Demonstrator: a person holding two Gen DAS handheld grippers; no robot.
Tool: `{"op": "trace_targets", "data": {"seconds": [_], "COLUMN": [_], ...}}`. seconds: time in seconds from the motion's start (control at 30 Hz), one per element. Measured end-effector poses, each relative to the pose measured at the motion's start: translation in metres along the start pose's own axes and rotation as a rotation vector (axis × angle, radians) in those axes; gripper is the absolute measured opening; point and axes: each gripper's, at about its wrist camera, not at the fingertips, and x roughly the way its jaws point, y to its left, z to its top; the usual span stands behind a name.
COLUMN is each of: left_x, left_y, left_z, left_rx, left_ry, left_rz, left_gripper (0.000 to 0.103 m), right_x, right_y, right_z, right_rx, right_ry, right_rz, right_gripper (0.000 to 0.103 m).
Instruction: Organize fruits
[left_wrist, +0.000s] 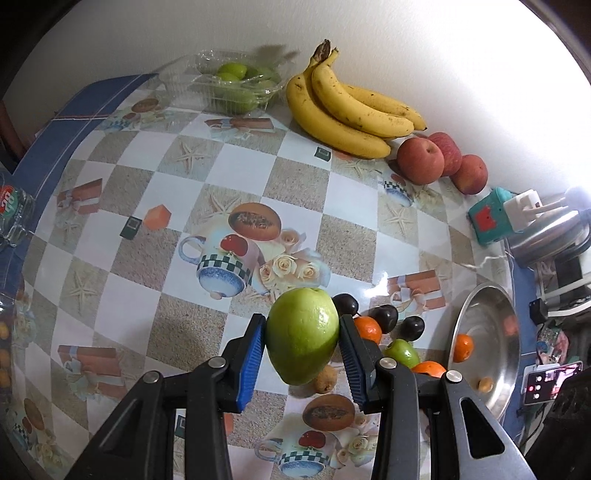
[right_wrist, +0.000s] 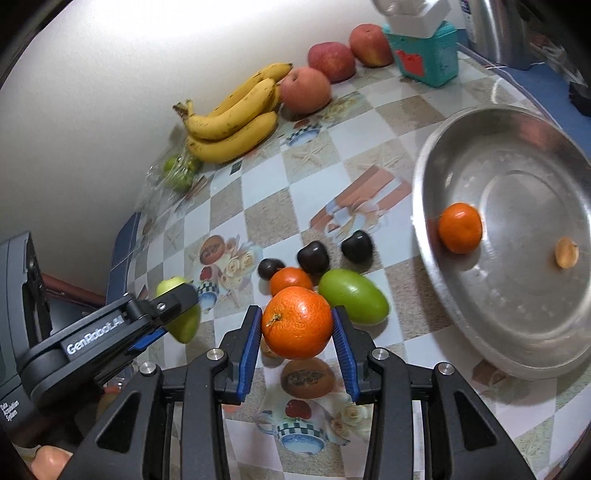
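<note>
A: Left wrist view. My left gripper (left_wrist: 302, 338) is clamped on a green guava (left_wrist: 302, 334), held clear above the table (left_wrist: 147, 206). Only here I see the full clear box of green fruit (left_wrist: 236, 86).

B: And the right wrist view?

A: My right gripper (right_wrist: 297, 328) grips an orange (right_wrist: 297, 322), pitched steeply down. Only this view shows the steel plate (right_wrist: 517, 332) whole, with a second orange (right_wrist: 460, 228) in it, and the left gripper from the side.

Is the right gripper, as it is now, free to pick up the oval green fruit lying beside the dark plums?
Probably not yet: the right gripper is shut on a round orange, though the oval green fruit lies uncovered.
</note>
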Motion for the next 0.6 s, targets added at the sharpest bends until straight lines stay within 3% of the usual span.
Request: {"op": "trace_targets", "data": {"seconds": [0.33, 0.6], "left_x": [0.0, 0.008], "left_y": [-0.034, -0.085], "left_z": [-0.01, -0.026], "left_rx": [0.069, 0.173], "left_ry": [0.013, 0.048], "left_rz": [-0.039, -0.098], "left_gripper": [0.043, 0.043], "right_x": [-0.026, -0.049], "right_y": [-0.04, -0.092], "right_z": [0.014, 0.024], "right_rx": [0.104, 0.245], "right_ry": [-0.081, -0.145], "right_rz": [-0.102, -0.177], "right_gripper": [0.04, 0.04]}}
